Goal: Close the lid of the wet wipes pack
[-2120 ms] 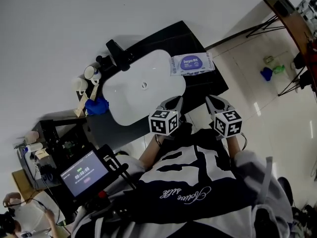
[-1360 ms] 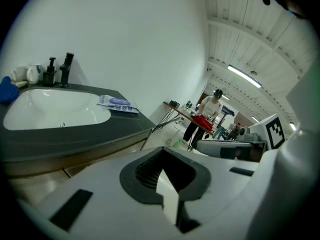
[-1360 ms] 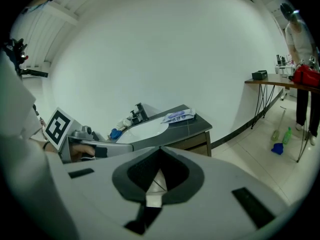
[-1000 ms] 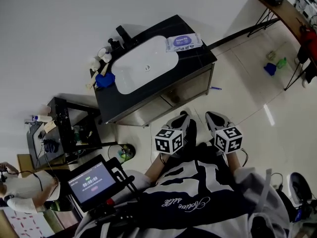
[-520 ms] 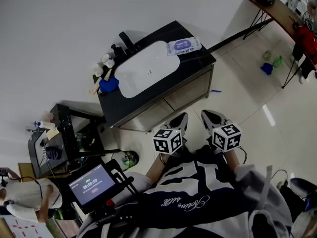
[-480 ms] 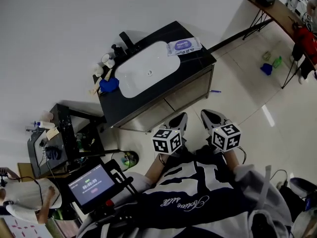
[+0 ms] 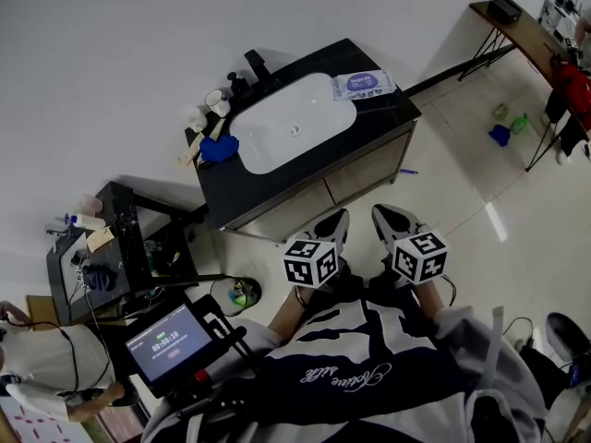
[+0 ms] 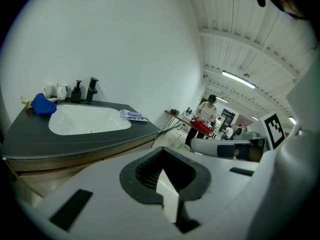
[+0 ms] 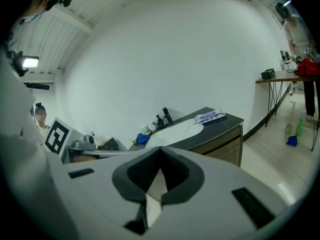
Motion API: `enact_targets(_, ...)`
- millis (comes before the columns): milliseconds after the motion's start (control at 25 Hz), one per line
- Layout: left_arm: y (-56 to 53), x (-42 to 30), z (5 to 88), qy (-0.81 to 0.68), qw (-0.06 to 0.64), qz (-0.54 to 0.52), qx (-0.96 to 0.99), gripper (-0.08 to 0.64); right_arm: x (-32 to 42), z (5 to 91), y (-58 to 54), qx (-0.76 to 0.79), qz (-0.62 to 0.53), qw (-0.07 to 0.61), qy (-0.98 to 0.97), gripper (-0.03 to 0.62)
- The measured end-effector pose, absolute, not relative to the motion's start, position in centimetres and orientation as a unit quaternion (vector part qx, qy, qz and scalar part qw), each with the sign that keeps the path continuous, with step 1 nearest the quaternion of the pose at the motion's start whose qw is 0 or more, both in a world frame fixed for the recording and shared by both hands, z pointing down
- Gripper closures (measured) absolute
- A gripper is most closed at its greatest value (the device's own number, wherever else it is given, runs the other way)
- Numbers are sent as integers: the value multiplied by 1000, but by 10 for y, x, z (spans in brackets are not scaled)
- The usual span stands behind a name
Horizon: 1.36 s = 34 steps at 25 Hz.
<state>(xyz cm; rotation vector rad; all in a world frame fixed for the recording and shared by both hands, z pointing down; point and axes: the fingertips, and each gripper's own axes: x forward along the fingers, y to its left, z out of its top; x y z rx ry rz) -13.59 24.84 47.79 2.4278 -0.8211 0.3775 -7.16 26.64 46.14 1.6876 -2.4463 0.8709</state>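
Note:
The wet wipes pack (image 7: 363,84), white with a purple label, lies at the right end of the black counter (image 7: 277,185), far ahead of both grippers. It also shows small in the left gripper view as the pack (image 8: 133,115) and in the right gripper view as the pack (image 9: 210,116). At this distance I cannot tell how its lid stands. My left gripper (image 7: 337,218) and right gripper (image 7: 380,212) are held side by side close to my chest over the floor. Both are shut and hold nothing, with the jaws meeting in each gripper view.
A white basin (image 7: 291,135) fills the middle of the counter, with a black faucet (image 7: 259,63), cups (image 7: 217,100) and a blue cloth (image 7: 219,148) behind and left of it. A black rack (image 7: 120,247) stands to the left, a screen (image 7: 169,342) below it, and a wooden table (image 7: 517,26) far right.
The counter, close under the grippers two seconds ago, now lies well away across the floor. In the last half second it drifted a little right in view. Both grippers stayed shut.

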Motion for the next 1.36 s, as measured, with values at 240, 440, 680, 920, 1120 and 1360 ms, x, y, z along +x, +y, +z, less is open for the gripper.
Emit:
enact_targets(240,252,-151,474,-293,275,135,906,561,-93,455,271,551,277,27,-787,594)
enact_targets(440,254,-156,468,-279,271,132,912,561,-100,452,277,563,275,25,-779,594)
enact_targets(680,257,-162,467,-269,266,134,916,561,-100,452,279,575,274,18,-770,594)
enact_targets(920,255,-166,470,-267,262,137,917,561,-106,455,277,573,272,18,-773,594)
enact_targets(1120,256,-167,473,-266,262,138,917,561,-109,457,277,573,272,19,-773,594)
enact_targets(1360,257,-166,474,-263,264,140,917,561,-109,459,279,574,272,23,-772,594)
